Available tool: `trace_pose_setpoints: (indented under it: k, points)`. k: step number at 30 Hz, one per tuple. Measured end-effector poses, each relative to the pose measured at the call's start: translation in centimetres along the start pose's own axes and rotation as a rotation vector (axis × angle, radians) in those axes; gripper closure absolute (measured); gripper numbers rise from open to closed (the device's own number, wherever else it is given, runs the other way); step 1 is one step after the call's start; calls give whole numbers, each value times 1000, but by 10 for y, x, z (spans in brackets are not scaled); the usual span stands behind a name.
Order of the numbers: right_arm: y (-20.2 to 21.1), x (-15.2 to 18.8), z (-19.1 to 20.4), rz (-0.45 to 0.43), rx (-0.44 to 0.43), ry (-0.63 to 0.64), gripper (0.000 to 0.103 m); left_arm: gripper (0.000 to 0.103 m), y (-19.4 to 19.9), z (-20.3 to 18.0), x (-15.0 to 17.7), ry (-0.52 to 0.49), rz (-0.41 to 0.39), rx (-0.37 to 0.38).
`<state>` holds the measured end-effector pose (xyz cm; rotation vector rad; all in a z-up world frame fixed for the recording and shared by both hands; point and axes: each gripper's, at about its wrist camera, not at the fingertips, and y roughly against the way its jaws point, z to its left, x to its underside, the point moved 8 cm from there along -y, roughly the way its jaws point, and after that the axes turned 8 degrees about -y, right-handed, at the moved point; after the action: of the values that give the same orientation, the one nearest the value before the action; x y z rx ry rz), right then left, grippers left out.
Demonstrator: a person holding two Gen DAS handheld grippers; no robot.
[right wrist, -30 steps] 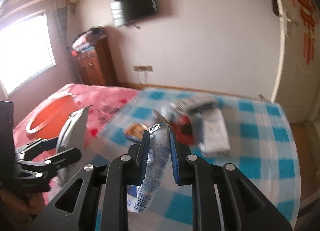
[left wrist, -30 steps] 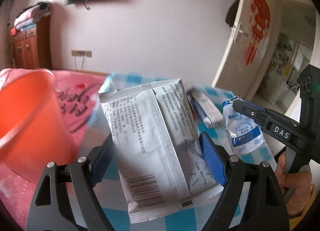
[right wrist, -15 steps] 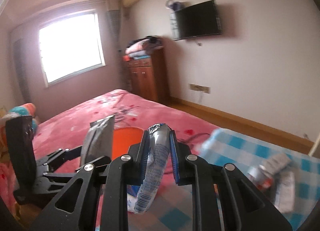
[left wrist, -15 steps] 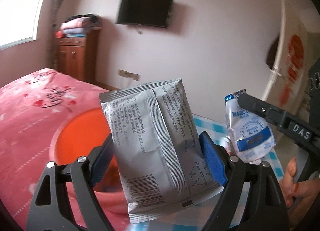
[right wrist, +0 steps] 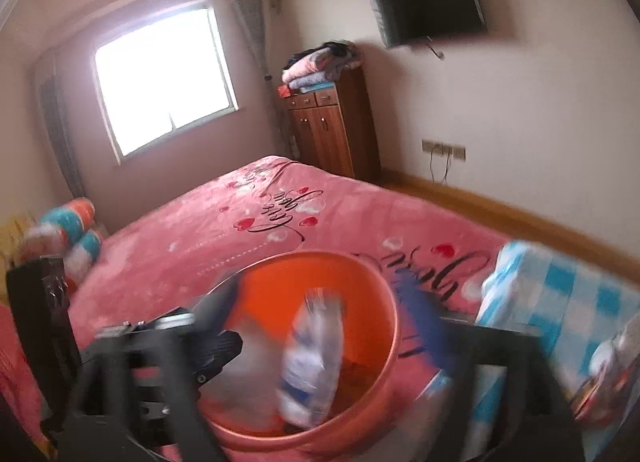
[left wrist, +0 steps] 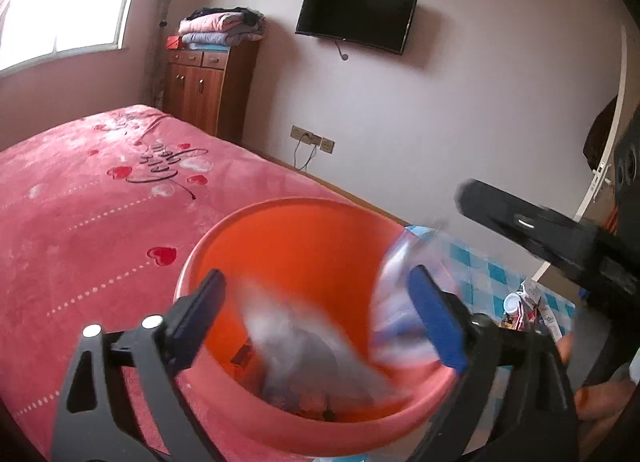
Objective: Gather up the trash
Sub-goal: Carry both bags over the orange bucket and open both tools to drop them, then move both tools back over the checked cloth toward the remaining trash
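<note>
Releasing now: both claws hang over the orange basin [left wrist: 304, 246], their jaws opening with the trash dropping free between them.
Left gripper [left wrist: 316, 302]: jaws spread wide; the grey packet [left wrist: 304, 346] is a blur below and between the fingers, no pad pressing on it.
Right gripper [right wrist: 324, 322]: jaws also spreading; the blue-and-white pouch [right wrist: 312, 358] falls between them, long axis near upright, slightly tilted.
Packet's place: inside the basin's mouth, low against the near wall, as far as the blur allows.
Pouch's place: over the basin's middle, its lower end already below the rim [right wrist: 384, 294].
Basin: sits on the pink bedspread [left wrist: 80, 222], straight ahead of and below both claws; some dark scraps lie on its bottom.
Remaining trash: a small heap of wrappers [left wrist: 528, 310] on the blue checked cloth [right wrist: 576, 294], to the right of the basin and beyond it.
Nearer hand: the right one, judging by its claw lying on the cloth side.
Next move, as a guess: swing rightward, jaws left wide, toward the heap.
Farther off: wooden cabinet [left wrist: 208, 86], wall television [left wrist: 356, 16], window [right wrist: 164, 82].
</note>
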<state>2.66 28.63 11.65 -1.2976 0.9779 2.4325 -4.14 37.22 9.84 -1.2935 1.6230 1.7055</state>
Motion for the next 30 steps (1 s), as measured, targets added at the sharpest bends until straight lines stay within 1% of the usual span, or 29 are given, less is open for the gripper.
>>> trace_pose_setpoints:
  k: [1,2,4,7,13,16,19,30]
  points:
    - [4,2,-5,-2,-17,-28,14,8,0,1,2,1,3,-9]
    - [8,4,-10,-6,-11,-39,14,8,-2,1,5,-3,7,-19]
    - [20,7,-28,-31,56,-61,12,8,-3,1,9,-6,17,-26]
    - [36,13,-53,-53,92,-108,10,8,-1,-6,12,-1,21,-15]
    - [75,34,-100,-99,191,-189,9,8,9,-26,12,-45,-7,12]
    - [87,50,-116,-100,248,-205,8,8,15,-39,10,-58,-16,42]
    - [99,66,-131,-98,286,-213,8,8,21,-52,10,-82,-25,63]
    - [145,105,-166,-121,388,-230,8,8,32,-106,16,-162,-20,127]
